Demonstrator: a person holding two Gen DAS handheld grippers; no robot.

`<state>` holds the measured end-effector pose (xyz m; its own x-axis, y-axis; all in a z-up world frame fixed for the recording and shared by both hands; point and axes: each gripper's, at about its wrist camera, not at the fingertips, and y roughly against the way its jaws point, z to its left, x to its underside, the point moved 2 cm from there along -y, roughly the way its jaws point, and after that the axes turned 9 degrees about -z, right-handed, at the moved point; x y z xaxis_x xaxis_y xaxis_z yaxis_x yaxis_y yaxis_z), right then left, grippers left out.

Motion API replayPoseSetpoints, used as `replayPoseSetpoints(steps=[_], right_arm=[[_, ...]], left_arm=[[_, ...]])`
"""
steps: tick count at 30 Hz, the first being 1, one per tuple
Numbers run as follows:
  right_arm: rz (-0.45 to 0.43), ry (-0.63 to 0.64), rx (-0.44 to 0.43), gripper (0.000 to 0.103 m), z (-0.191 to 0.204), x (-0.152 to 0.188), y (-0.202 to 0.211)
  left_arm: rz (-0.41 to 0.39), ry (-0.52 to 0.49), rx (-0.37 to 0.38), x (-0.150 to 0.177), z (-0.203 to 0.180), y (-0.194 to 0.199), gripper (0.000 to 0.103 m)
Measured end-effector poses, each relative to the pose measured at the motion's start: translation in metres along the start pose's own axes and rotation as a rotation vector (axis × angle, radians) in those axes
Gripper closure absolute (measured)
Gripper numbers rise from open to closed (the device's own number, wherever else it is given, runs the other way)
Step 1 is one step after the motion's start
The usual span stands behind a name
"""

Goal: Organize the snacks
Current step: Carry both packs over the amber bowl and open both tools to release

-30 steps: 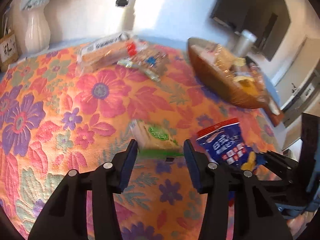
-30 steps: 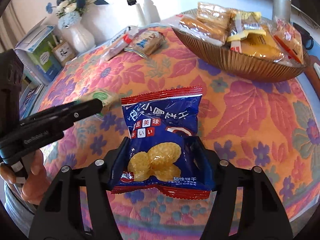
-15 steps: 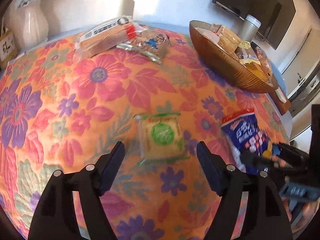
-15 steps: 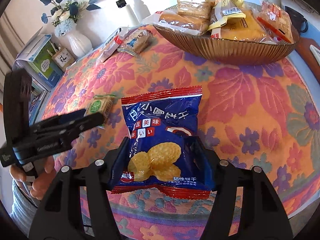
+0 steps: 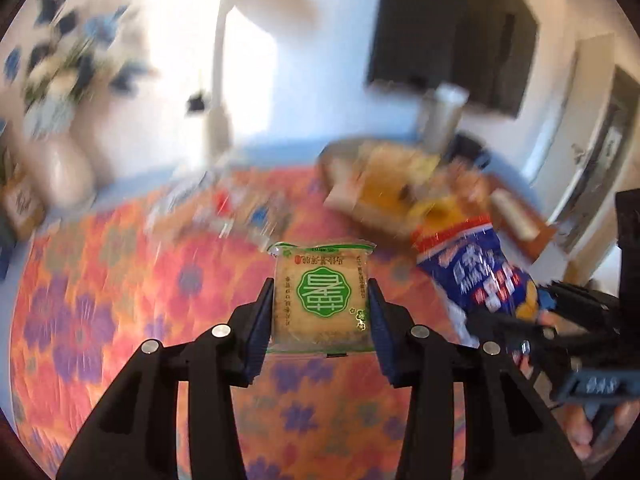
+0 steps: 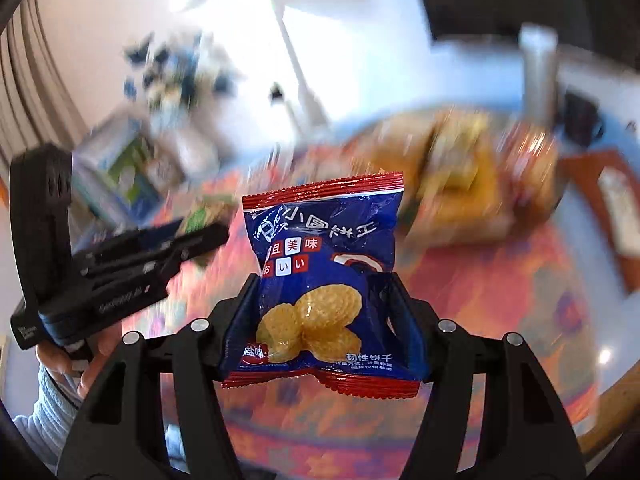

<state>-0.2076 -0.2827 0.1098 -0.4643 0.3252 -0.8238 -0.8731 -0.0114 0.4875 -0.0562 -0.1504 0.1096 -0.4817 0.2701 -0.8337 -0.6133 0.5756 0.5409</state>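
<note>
My left gripper (image 5: 320, 308) is shut on a square green-label pastry packet (image 5: 320, 296) and holds it above the floral tablecloth (image 5: 120, 300). My right gripper (image 6: 322, 320) is shut on a blue biscuit bag (image 6: 324, 280) with red ends, held in the air; the bag also shows in the left wrist view (image 5: 476, 268). The brown snack bowl (image 6: 460, 168) full of packets lies blurred beyond both grippers and shows in the left wrist view (image 5: 384, 184). The left gripper shows at the left of the right wrist view (image 6: 208, 236).
Two more snack packets (image 5: 240, 208) lie blurred at the far middle of the table. A white vase with blue flowers (image 5: 60, 140) and a lamp post (image 5: 218, 80) stand at the back. A metal cup (image 6: 538, 76) stands behind the bowl.
My left gripper has closed on the green-label packet, which lay on the cloth half a second ago, and lifted it. Both views have swung upward and blurred. The right gripper still holds the blue bag.
</note>
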Motion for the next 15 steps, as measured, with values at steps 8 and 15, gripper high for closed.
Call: replayPoseSetpoints(steps=[8,15], right_arm=[[-0.108,-0.153,0.149,0.039,-0.092,-0.106,-0.019],[-0.076,-0.242,0.173,0.038,-0.136,-0.141,-0.072]], left_arm=[[-0.004,0.008,0.171,-0.104,-0.019,-0.082,0.060],[-0.048,-0.023,0.174,-0.143,-0.039,-0.144,0.059]])
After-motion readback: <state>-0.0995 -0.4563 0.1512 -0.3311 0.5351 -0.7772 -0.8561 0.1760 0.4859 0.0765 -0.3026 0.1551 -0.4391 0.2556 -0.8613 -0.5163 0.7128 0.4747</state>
